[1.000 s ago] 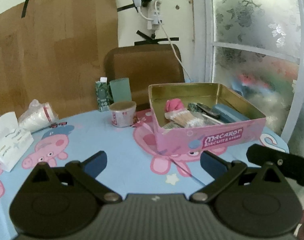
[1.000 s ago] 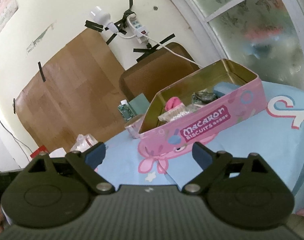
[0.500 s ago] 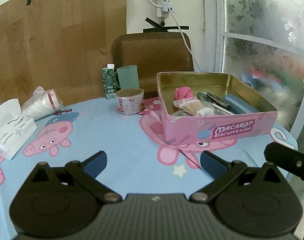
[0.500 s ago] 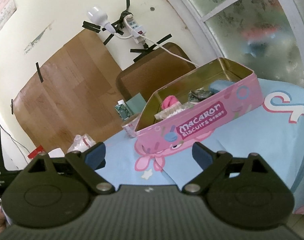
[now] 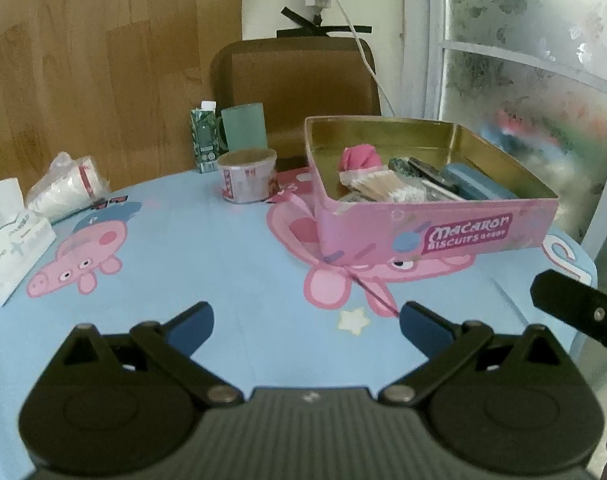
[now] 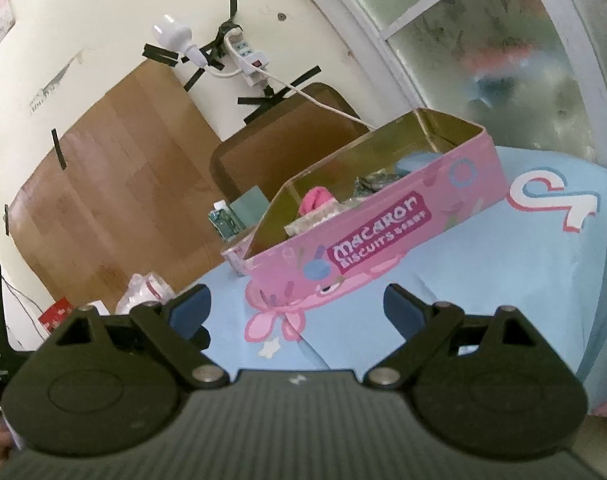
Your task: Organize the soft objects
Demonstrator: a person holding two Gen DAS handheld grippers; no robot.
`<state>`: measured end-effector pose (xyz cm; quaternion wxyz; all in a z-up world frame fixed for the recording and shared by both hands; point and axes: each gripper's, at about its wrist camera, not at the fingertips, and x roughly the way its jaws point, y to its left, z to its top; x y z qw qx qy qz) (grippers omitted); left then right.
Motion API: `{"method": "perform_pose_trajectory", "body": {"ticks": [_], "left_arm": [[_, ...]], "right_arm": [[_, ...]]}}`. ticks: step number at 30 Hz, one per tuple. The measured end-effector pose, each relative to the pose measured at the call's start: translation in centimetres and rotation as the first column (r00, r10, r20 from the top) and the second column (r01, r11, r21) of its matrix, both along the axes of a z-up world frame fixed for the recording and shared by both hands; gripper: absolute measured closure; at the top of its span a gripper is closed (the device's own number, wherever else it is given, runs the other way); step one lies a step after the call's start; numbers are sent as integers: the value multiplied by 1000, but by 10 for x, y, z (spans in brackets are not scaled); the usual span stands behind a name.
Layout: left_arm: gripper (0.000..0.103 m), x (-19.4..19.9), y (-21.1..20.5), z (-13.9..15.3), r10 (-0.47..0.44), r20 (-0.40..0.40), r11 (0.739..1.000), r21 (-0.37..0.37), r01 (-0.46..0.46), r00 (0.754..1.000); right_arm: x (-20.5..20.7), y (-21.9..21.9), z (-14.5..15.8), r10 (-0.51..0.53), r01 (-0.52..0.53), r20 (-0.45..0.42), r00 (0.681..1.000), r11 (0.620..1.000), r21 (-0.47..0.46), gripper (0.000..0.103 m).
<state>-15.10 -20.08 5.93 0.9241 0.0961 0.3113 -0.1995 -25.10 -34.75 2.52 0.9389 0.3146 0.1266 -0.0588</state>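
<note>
A pink "Macaron Biscuits" tin [image 5: 435, 236] [image 6: 383, 220] stands open on the blue cartoon-pig tablecloth [image 5: 207, 256]. Inside lie a pink soft item [image 5: 359, 158] [image 6: 317, 198], a bundle of cotton swabs [image 5: 387, 189], dark items and a blue case [image 5: 477, 185]. My left gripper [image 5: 305, 322] is open above the cloth, short of the tin, holding nothing. In its own view my right gripper [image 6: 297, 306] is open and empty, tilted, in front of the tin's long side. Part of the right gripper [image 5: 575, 308] shows at the left wrist view's right edge.
Behind the tin stand a paper cup [image 5: 247, 176], a green carton [image 5: 203, 140] and a teal cup [image 5: 244, 125]. A tissue pack [image 5: 11, 232] and bagged cups [image 5: 65, 188] lie at the left. A brown chair back [image 5: 299, 88] and a window [image 5: 539, 60] are beyond the table.
The left gripper view has risen and tipped down, so more tabletop shows. The right gripper has tilted further and drawn a little closer to the tin. Both stay open.
</note>
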Motion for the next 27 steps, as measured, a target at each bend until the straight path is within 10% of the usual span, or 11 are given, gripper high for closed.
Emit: {"method": "perform_pose_trajectory", "body": {"ticks": [27], "left_arm": [[0, -49, 40, 0, 148, 72, 985, 79, -153, 986]], "right_arm": [[-21, 42, 1, -106, 112, 72, 992, 990, -82, 0]]}}
